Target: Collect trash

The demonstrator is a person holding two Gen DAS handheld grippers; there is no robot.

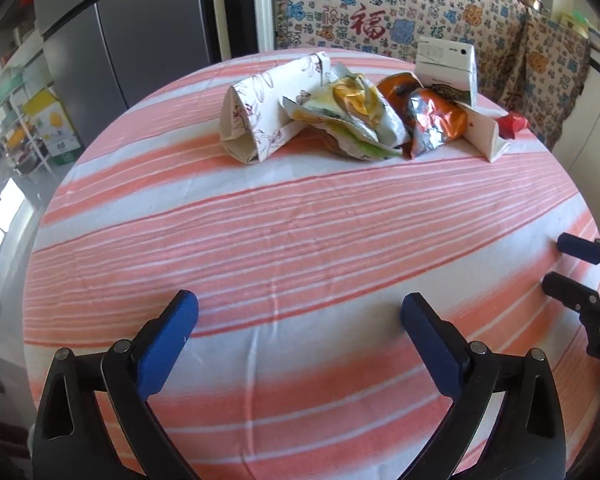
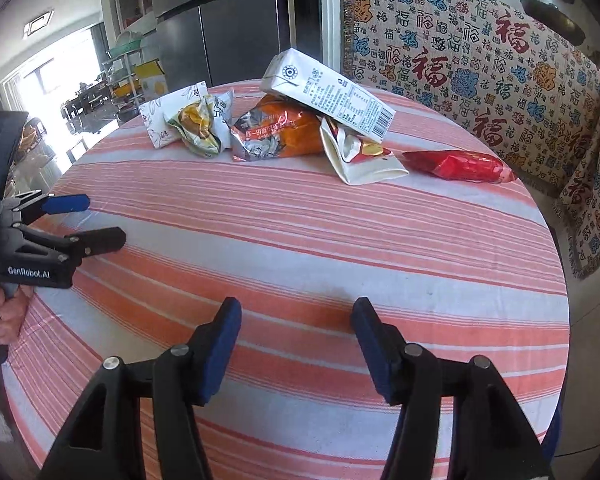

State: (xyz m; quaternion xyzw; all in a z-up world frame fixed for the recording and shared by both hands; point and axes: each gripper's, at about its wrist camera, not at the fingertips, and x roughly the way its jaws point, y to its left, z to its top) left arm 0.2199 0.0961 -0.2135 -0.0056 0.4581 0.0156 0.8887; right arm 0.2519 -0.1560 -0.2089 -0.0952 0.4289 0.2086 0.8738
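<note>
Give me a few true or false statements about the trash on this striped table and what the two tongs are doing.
1. Both the left tongs and the right tongs are open and hold nothing. True.
2. The white carton lies flat on the tablecloth. False: it leans tilted on top of the orange snack bag.
3. The red wrapper lies at the right end of the pile. True.
4. The floral paper box is gripped by the left tongs. False: it lies untouched at the far side.
</note>
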